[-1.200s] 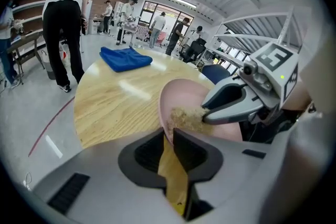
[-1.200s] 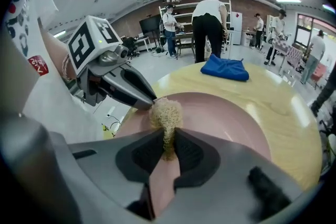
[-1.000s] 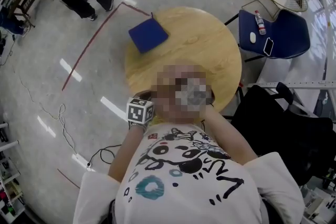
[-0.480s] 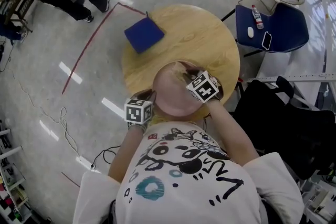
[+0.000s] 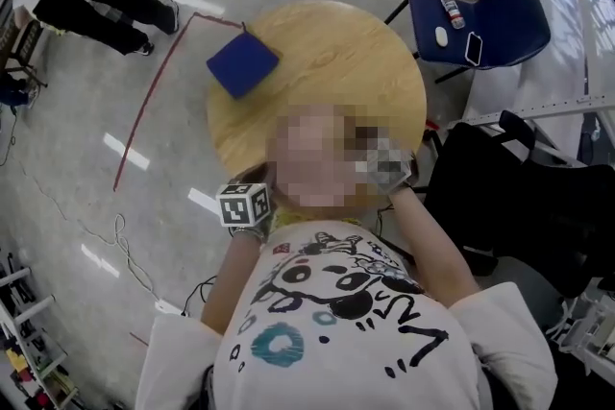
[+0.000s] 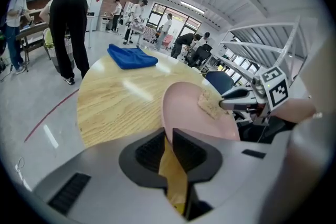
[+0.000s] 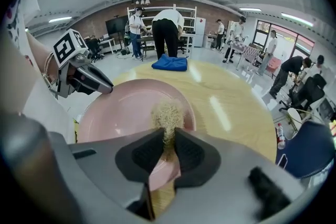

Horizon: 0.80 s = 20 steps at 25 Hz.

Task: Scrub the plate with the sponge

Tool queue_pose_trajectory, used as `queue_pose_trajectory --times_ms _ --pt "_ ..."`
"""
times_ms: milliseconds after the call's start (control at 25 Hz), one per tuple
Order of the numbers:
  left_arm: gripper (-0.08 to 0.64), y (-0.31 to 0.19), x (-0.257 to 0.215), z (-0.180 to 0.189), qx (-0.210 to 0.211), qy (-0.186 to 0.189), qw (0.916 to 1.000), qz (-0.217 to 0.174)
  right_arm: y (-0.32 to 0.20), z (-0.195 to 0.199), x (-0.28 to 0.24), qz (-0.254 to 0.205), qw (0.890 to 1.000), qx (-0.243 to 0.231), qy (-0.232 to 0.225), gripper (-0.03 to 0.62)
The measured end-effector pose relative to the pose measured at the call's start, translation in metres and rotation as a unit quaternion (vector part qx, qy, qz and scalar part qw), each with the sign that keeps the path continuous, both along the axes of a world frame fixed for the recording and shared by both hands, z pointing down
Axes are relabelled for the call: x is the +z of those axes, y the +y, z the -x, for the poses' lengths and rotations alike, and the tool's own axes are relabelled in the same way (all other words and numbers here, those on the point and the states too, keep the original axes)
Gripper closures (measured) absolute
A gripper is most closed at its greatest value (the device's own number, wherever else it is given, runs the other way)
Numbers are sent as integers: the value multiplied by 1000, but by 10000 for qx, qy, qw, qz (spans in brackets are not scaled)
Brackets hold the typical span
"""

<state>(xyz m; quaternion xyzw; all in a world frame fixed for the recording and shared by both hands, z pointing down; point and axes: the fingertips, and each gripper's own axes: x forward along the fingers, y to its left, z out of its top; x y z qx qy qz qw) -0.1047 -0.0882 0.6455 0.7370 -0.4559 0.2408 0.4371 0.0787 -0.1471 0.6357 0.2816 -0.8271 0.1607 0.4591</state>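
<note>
Through the left gripper view, my left gripper (image 6: pixel 169 136) is clenched on the near rim of the pink plate (image 6: pixel 185 107). The plate stands tilted, rising from the lower centre of the frame toward the right. The round wooden table (image 6: pixel 115 97) lies behind it.

Through the right gripper view, my right gripper (image 7: pixel 168 147) is pinched tight on the tan sponge (image 7: pixel 167 115) at the centre of the frame. The sponge lies against the plate's inner face, close to its right-hand rim. In the left gripper view the same sponge sits on the upper right part of the plate, and the right gripper's tip meets it from the right.

A folded blue cloth (image 6: pixel 132 56) lies on the table's far side, upper left of centre. A person in dark trousers (image 6: pixel 71 23) stands beyond it at the upper left.
</note>
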Motion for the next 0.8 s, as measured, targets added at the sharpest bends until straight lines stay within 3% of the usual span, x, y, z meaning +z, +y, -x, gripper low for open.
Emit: queue_pose_trajectory --times_ms 400,800 --pt "505 -2 2 -4 -49 42 9999 109 80 -3 -1 445 9974 -573 -50 522" --pt "508 -4 2 -9 -31 97 9999 124 117 47 4 932 9894 -935 -596 522"
